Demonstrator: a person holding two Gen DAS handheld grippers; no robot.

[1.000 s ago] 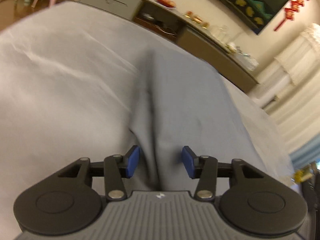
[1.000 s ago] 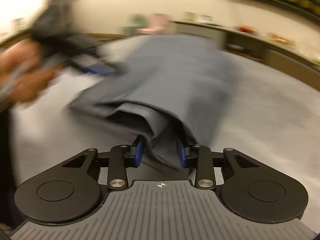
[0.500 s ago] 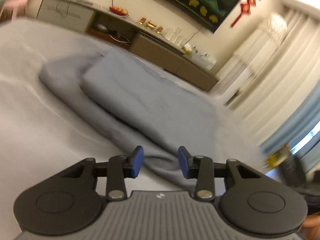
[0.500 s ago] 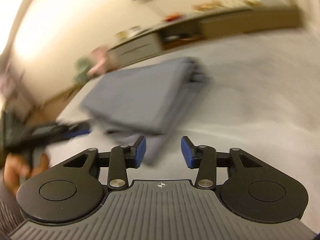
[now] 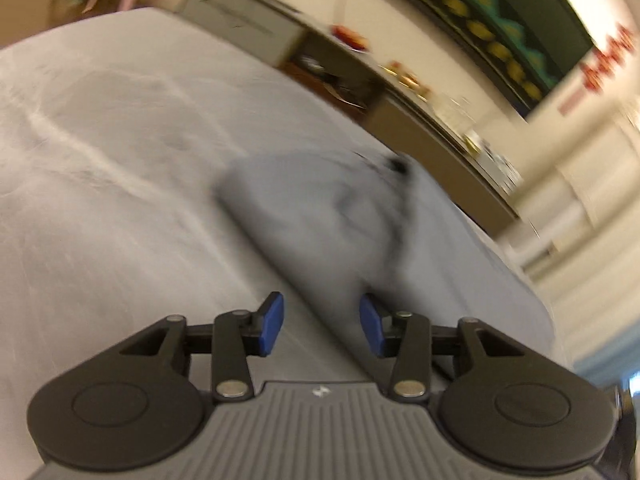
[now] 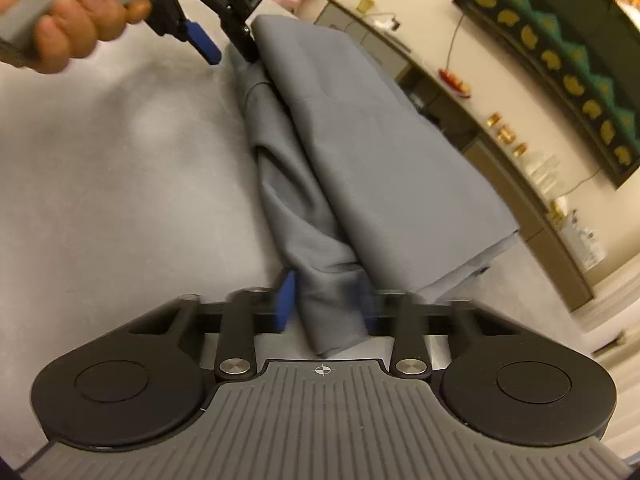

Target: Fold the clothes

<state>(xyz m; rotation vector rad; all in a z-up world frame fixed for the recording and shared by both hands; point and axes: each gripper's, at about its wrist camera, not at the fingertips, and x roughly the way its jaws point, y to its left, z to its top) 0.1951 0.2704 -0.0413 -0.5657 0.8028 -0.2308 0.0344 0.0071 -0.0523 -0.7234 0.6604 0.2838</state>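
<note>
Two ends of grey garment [image 6: 380, 152] worked on pale bedsheet [image 6: 120, 200]. Pinching near end tight with right gripper [image 6: 326, 304]. Easing left gripper [image 5: 320, 320] jaws apart, with cloth between.

Each hand-held gripper [image 6: 324, 300] is built of a ribbed grey housing (stamped with a small crosshair mark), flanked by black round-ended linkage plates pinned with silver screws and tipped with blue pads [image 6: 285, 300].
</note>
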